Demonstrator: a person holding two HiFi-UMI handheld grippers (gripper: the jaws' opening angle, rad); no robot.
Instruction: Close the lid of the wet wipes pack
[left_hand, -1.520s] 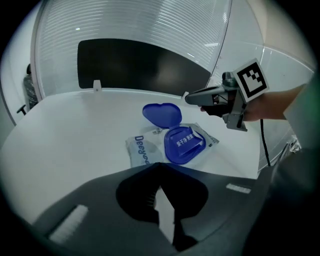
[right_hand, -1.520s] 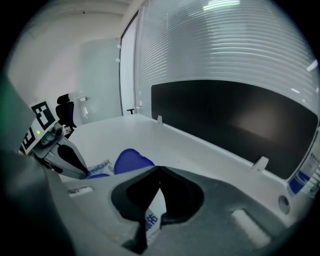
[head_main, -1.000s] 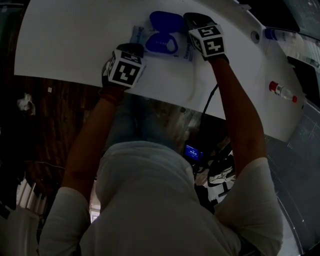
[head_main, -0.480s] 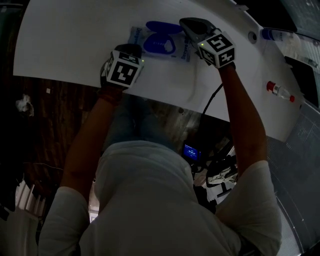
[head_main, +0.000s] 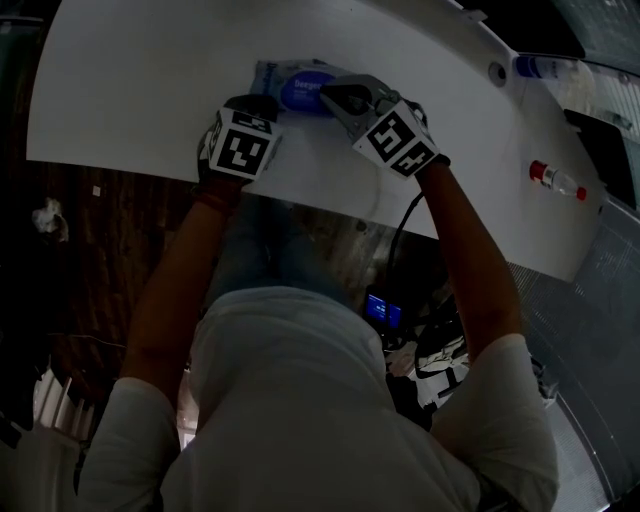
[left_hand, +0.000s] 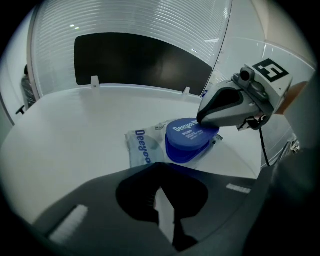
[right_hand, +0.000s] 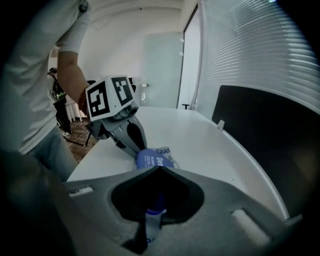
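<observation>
wet wipes pack (head_main: 266, 74) lies flat on the white table (head_main: 130, 90). its blue lid (left_hand: 189, 134) is down over the base; whether it is latched, i cannot tell. my right gripper (head_main: 333, 98): jaws together, tips bearing on the lid's top. my left gripper (head_main: 260, 102): jaws together, holding nothing, tips at the pack's near edge, just beside the lid.

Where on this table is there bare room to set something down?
Widest bare stretch: the table left of the wipes pack. A smaller patch lies between pack and red-capped bottle. Crowded at the pack, where left gripper and right gripper meet.
</observation>
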